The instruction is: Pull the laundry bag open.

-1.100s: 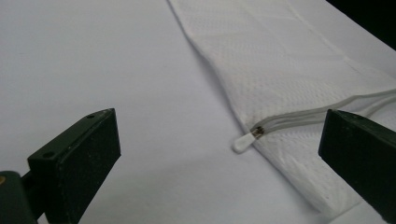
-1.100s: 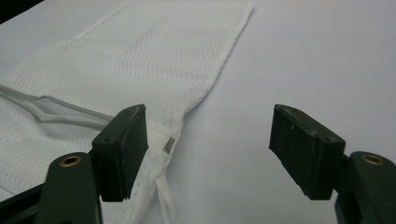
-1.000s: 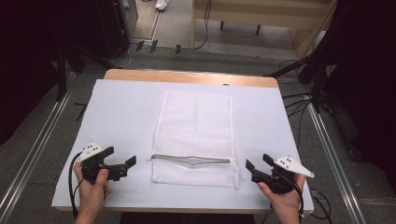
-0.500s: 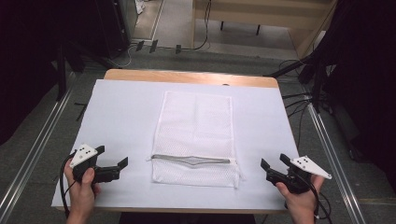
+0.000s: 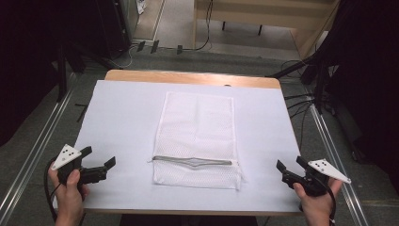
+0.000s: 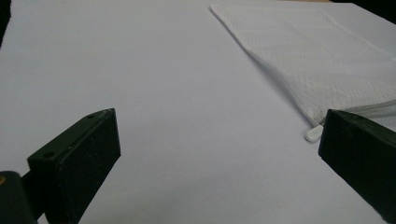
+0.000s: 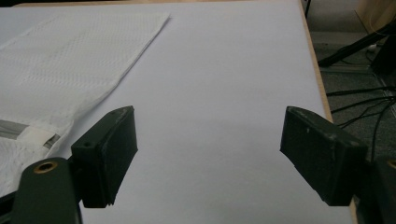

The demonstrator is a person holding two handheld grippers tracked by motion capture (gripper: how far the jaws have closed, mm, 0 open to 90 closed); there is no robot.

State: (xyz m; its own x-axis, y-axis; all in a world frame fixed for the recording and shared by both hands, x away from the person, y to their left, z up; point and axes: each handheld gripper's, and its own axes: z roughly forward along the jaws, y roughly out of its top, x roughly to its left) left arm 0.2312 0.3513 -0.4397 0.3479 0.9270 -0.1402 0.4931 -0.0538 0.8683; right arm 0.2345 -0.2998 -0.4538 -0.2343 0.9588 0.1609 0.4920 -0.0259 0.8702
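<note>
White sheeting covers my worktop (image 5: pixel 122 113), and the mesh bag (image 5: pixel 200 127) lies flat at its middle with the zipper (image 5: pixel 193 160) running across near the bag's near end; my left gripper (image 5: pixel 101 165) sits well to the left of the bag and my right gripper (image 5: pixel 288 168) well to its right, both with jaws spread wide and holding nothing. I judge the main risk to be the thin mesh; jaws closing flat on it may pinch both layers or slide the bag over the smooth sheet; the small zipper pull (image 6: pixel 313 134) at the bag's left edge could slip out of a careless pinch.
</note>
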